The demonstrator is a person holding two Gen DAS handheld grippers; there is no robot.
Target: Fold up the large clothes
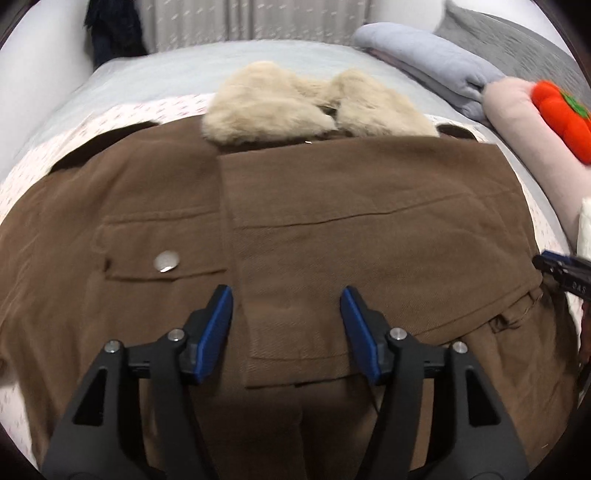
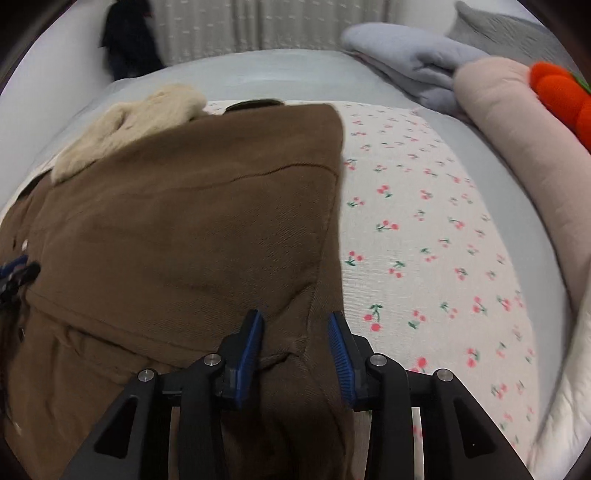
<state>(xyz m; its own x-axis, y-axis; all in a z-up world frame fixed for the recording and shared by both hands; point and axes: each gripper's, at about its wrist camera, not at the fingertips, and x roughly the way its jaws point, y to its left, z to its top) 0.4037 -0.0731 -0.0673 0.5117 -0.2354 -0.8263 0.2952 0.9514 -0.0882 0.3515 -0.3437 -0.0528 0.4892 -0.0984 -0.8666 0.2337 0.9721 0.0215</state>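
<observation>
Brown coat (image 1: 332, 221) lies spread on a cherry-print sheet (image 2: 424, 240), filling the middle and lower part of the left wrist view. Right-hand panel folded in over the body; its straight edge runs down the centre of the frame. Beige fur collar (image 1: 314, 107) at the top centre, lying on the coat's upper edge. Flap pocket with a silver snap (image 1: 167, 260) on the left panel, lower left of centre.

In the right wrist view the coat (image 2: 177, 240) takes the left half, its folded edge vertical near mid-frame, sheet bare to the right. Fur collar (image 2: 122, 129) upper left.

Left gripper (image 1: 286, 332) at bottom centre, fingers wide apart, over the folded panel's lower part; nothing between them. Contact with the cloth cannot be told. Right gripper (image 2: 295, 347) at bottom centre of its own view, fingers apart, straddling the coat's folded edge near a hem; cloth sits between the pads, not pinched. The right gripper also shows at the right edge of the left view (image 1: 565, 275), beside the coat's corner.

Around: grey bedspread (image 1: 147, 70) beyond the sheet, folded grey blanket (image 1: 424, 59) upper right, pink bolster (image 2: 517, 122) along the right side, orange plush toy (image 1: 565, 114) on it. Dark garment (image 2: 125, 40) upper left, pale curtain (image 1: 251, 18) top centre.
</observation>
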